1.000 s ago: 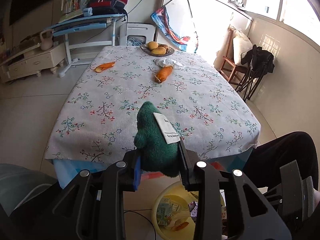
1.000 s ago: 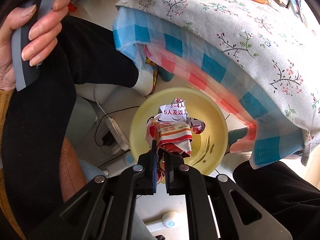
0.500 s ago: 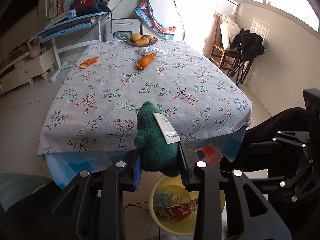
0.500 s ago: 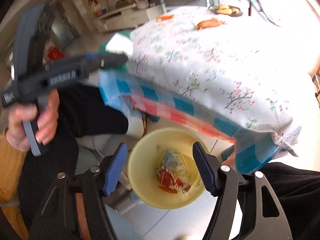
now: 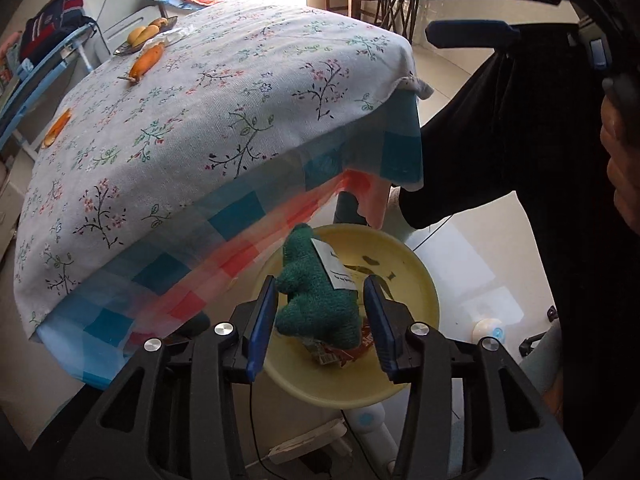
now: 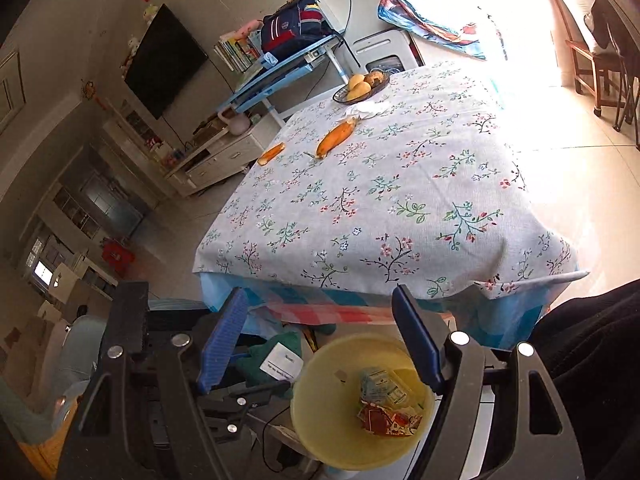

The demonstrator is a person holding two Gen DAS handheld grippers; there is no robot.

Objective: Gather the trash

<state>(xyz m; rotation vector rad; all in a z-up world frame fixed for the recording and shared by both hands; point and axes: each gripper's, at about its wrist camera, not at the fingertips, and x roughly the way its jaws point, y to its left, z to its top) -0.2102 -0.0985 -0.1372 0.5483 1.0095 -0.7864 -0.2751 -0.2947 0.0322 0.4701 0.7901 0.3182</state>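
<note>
A floral-clothed bench [image 6: 400, 184] carries orange peels [image 6: 335, 139]. Left tongs [image 5: 318, 320], just opening, release a green knitted cloth [image 5: 316, 292] above the round yellow plastic bin [image 6: 320, 420]; right tongs [image 6: 320, 344] gape empty.

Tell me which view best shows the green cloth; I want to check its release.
Left wrist view: the green cloth sits whole, white tag up, between the just-opened jaws over the yellow bin. The right wrist view shows only its tagged part.

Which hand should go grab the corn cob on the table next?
Right. The right gripper is open, empty and faces the table, where the corn cob lies. The left gripper points down over the yellow bin, its jaws just opening around the green plush toy.
</note>
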